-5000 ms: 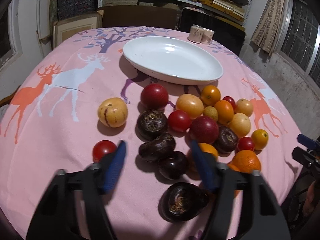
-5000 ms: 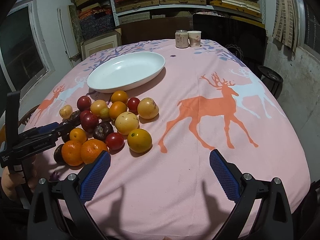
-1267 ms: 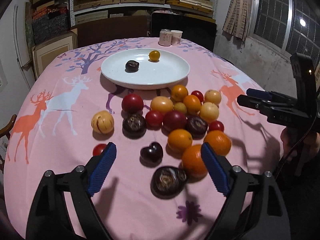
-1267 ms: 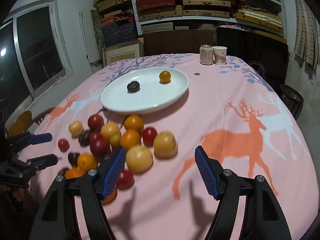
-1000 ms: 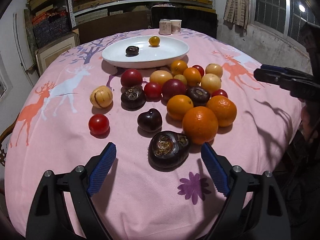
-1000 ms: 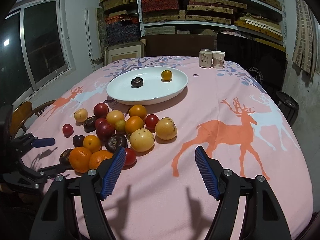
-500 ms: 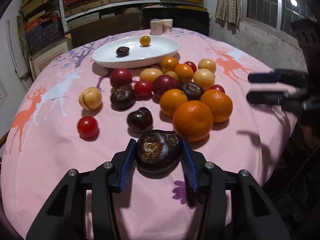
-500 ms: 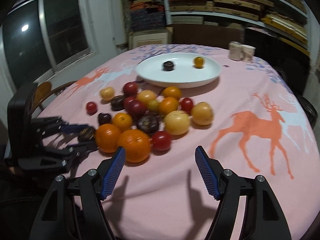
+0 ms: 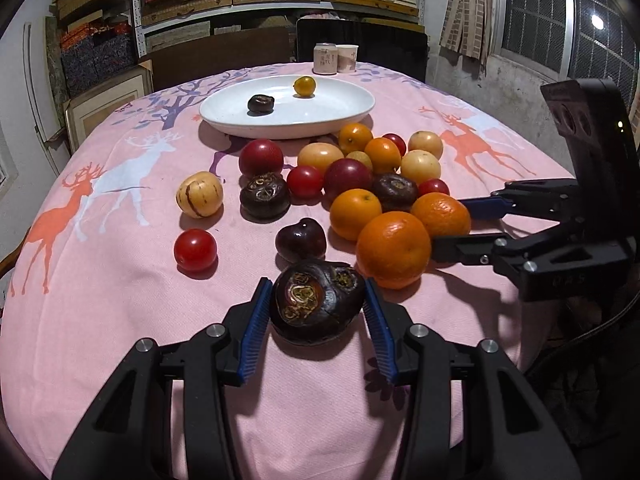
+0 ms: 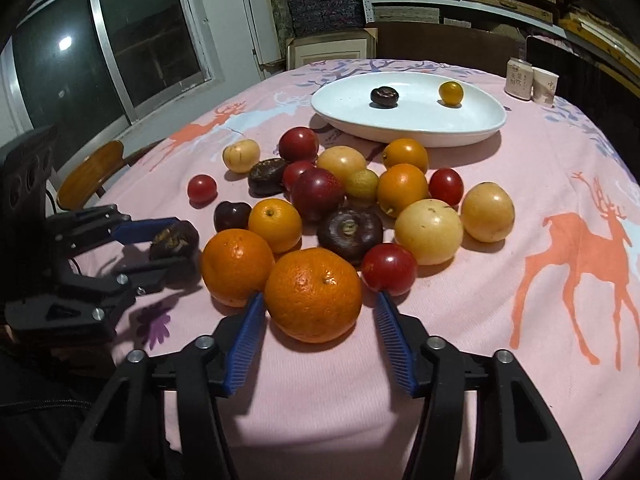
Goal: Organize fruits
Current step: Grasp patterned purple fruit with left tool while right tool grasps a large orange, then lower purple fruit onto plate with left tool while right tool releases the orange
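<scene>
My left gripper (image 9: 317, 283) is shut on a dark wrinkled fruit (image 9: 318, 308) that rests on the pink deer-print cloth at the near edge of the pile. The right wrist view shows the same dark fruit (image 10: 176, 238) at the left, in that gripper. My right gripper (image 10: 320, 295) straddles a large orange (image 10: 314, 280). Its jaws are closing; a gap shows at the right pad. From the left wrist view, the right gripper (image 9: 460, 225) reaches in from the right around that orange (image 9: 440, 214). A white plate (image 9: 340, 122) at the back holds a dark fruit (image 9: 261, 103) and a small yellow fruit (image 9: 305, 86).
Several oranges, red tomatoes, yellow and dark fruits lie packed between the plate and the grippers; a second orange (image 10: 236, 266) touches the straddled one. A can (image 9: 325, 58) and paper cup (image 9: 347, 58) stand at the far edge. A wooden chair (image 10: 90, 172) is on the left.
The left gripper's jaws came together on the dark wrinkled fruit and stayed there. The right gripper swung down toward the pile, and its jaws narrowed around the large orange.
</scene>
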The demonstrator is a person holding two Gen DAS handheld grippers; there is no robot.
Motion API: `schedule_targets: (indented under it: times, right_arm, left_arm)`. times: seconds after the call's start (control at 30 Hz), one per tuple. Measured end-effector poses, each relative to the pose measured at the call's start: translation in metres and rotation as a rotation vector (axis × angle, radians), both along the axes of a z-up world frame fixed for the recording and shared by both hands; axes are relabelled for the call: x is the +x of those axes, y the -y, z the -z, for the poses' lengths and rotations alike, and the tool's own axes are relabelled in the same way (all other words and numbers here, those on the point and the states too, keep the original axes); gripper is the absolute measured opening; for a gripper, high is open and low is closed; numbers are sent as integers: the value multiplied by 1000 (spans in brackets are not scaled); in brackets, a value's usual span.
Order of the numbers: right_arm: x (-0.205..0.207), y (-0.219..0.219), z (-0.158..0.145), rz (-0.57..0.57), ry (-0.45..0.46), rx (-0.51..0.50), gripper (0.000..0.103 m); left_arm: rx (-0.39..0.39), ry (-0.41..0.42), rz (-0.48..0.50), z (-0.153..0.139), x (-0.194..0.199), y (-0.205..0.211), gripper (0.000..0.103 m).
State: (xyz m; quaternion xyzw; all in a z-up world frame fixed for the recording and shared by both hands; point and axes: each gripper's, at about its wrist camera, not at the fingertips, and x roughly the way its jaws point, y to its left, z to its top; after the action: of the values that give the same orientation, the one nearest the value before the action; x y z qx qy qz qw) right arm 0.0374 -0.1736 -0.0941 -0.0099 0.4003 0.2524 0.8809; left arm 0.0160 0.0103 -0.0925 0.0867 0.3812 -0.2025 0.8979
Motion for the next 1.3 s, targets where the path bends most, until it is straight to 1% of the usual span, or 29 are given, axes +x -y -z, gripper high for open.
schedule_targets:
  times: [0.2, 0.43, 0.6, 0.73, 0.8, 0.9, 0.97, 1.03, 1.13, 1.3]
  right_arm:
    - [0, 3, 3, 7, 8, 50, 46]
    - [-10, 15, -10, 23, 59, 78, 46]
    - [-11, 31, -30, 68, 107, 106, 46]
    - [-6, 49, -60, 121, 197, 113, 46]
    - [4, 59, -78, 155, 235, 117, 46]
    - [25, 71, -103, 186, 286, 127, 46]
    - [46, 74, -114, 195, 305, 115, 46]
    - [70, 73, -118, 213, 304, 93, 46]
    - [112, 66, -114, 214, 277, 53, 46]
    - [187, 44, -85, 208, 185, -5, 46]
  left_arm:
    - [-10, -1, -22, 0, 3, -6, 45]
    - [-36, 6, -34, -5, 4, -10, 45]
    - [-47, 25, -40, -20, 10, -11, 45]
    - [-59, 51, -41, -45, 28, -12, 45]
    - [-59, 70, -42, -61, 44, -11, 45]
    - [-79, 62, -50, -80, 78, -9, 45]
    - [-84, 63, -60, -89, 105, -7, 45]
    - [-82, 47, -81, -91, 138, -3, 45]
    - [-84, -15, -103, -84, 186, 5, 45]
    - [-42, -130, -142, -46, 256, 20, 45]
